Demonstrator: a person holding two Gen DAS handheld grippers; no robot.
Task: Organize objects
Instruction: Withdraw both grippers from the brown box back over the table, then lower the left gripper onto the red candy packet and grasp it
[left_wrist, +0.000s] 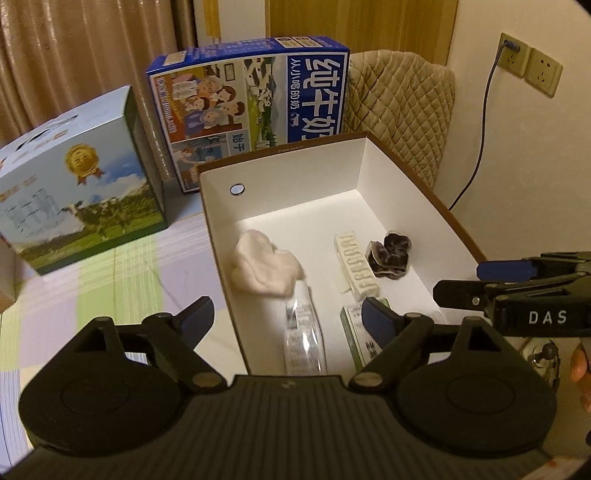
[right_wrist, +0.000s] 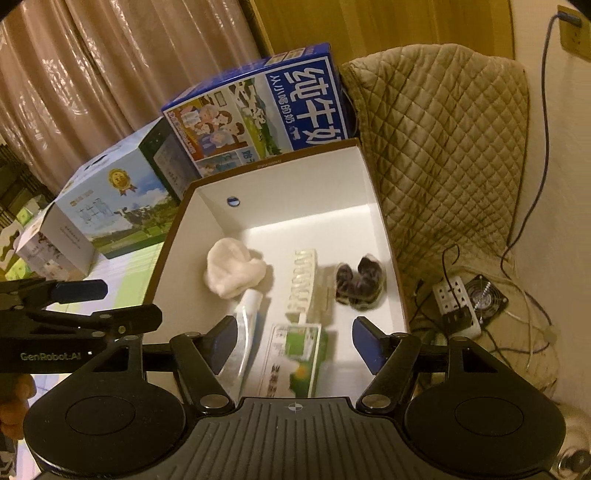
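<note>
An open white cardboard box (left_wrist: 295, 173) (right_wrist: 288, 195) holds a pink cloth (left_wrist: 264, 264) (right_wrist: 234, 273), a clear tube (left_wrist: 304, 334) (right_wrist: 245, 325), a cream ribbed pack (left_wrist: 356, 264) (right_wrist: 303, 284), a green-and-white carton (left_wrist: 360, 334) (right_wrist: 299, 356) and a dark wrapped item (left_wrist: 389, 254) (right_wrist: 360, 282). My left gripper (left_wrist: 288, 319) is open and empty above the box's near left wall. My right gripper (right_wrist: 295, 341) is open and empty above the green carton; it also shows in the left wrist view (left_wrist: 484, 282).
A blue milk carton box (left_wrist: 255, 107) (right_wrist: 266, 107) and a cow-picture box (left_wrist: 77, 192) (right_wrist: 114, 206) stand behind and left of the box. A quilted cover (right_wrist: 443, 147) lies right. A power strip (right_wrist: 458, 306), fan and cables lie on the floor.
</note>
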